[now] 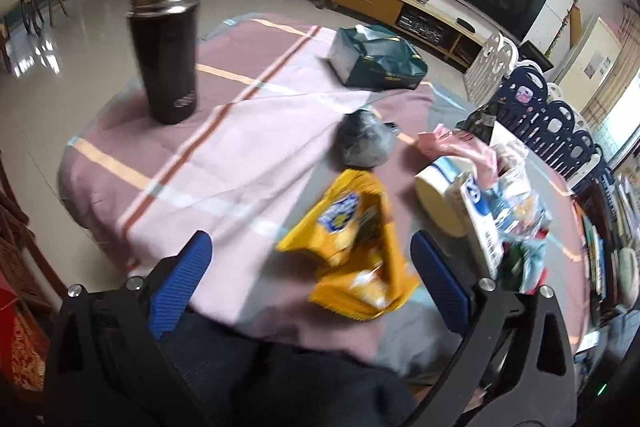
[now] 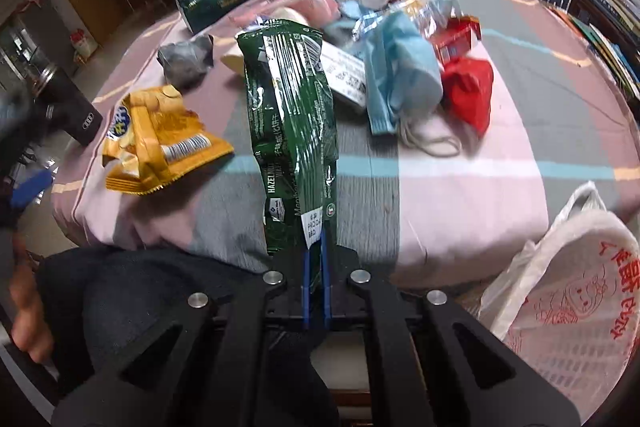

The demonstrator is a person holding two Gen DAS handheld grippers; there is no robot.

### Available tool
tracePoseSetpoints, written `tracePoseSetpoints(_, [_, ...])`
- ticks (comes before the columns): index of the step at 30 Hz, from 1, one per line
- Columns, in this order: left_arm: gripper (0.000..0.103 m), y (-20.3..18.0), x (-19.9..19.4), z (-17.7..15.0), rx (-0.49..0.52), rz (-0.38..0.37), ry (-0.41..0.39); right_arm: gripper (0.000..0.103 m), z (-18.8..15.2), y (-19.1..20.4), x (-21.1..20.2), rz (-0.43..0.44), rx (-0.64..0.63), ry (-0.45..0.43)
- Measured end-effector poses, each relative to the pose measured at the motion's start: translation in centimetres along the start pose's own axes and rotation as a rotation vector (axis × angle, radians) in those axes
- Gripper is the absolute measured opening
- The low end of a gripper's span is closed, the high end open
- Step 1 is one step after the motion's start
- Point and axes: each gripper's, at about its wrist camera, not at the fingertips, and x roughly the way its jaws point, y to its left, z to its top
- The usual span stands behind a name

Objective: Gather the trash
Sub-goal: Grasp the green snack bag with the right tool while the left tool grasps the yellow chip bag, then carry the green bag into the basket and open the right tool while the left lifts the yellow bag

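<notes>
The right gripper [image 2: 316, 247] has its jaws pinched tight on the bottom edge of a green wafer wrapper [image 2: 290, 115], held upright above the bench [image 2: 460, 195]. The left gripper [image 1: 312, 267] hovers with jaws spread wide, empty, framing a yellow snack bag [image 1: 352, 247]. A white plastic bag [image 2: 568, 287] waits beside the bench. Most trash looks uncollected: grey wad [image 2: 186, 61], blue mask [image 2: 404, 75], red wrapper [image 2: 470, 95].
</notes>
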Motion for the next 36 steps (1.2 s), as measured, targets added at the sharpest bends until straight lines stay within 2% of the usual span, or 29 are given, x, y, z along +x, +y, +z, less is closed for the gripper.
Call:
tracePoseSetpoints(2, [0.099,-1.3,2.0,0.5,0.011,-0.012,0.047,0.006,-0.3,-0.1,-0.4,0.003,0.003,-0.004])
tracePoseSetpoints(6, [0.099,-2.6,6.4,0.0,0.05,0.036,0.145,0.006,-0.3,0.1,-1.0,-0.011,-0.019,-0.032])
tracePoseSetpoints(7, [0.099,-2.4,7.5,-0.1,0.031,0.037,0.205,0.006,-0.4,0.1,-1.0,-0.015,-0.023,-0.034])
tracePoseSetpoints(8, [0.099,-2.0,7.9,-0.1,0.008,0.009,0.225,0.006,-0.4,0.2,-0.8,-0.021,-0.028,-0.033])
tracePoseSetpoints(11, [0.096,-0.5,7.2,0.1,-0.064,-0.044,0.171,0.006,-0.6,0.3,-0.2,-0.02,-0.028,-0.014])
tracePoseSetpoints(13, [0.078,-0.2,7.5,0.0,-0.087,-0.051,0.178,0.006,-0.8,0.5,-0.1,-0.021,-0.033,-0.01])
tracePoseSetpoints(14, [0.077,-0.3,7.7,0.0,-0.083,-0.058,0.19,0.006,-0.7,0.6,0.0,-0.023,-0.036,-0.01])
tracePoseSetpoints(19, [0.07,-2.2,7.1,-0.6,0.005,-0.024,0.15,0.006,-0.6,0.6,-0.2,-0.033,-0.035,-0.022])
tracePoseSetpoints(27, [0.067,-2.6,6.6,-0.9,0.065,0.012,0.136,0.006,-1.1,0.8,-0.1,-0.039,-0.04,-0.026])
tracePoseSetpoints(36, [0.074,-3.0,6.9,-1.1,0.099,0.057,0.154,0.006,-1.1,1.1,0.5,-0.053,-0.051,-0.013])
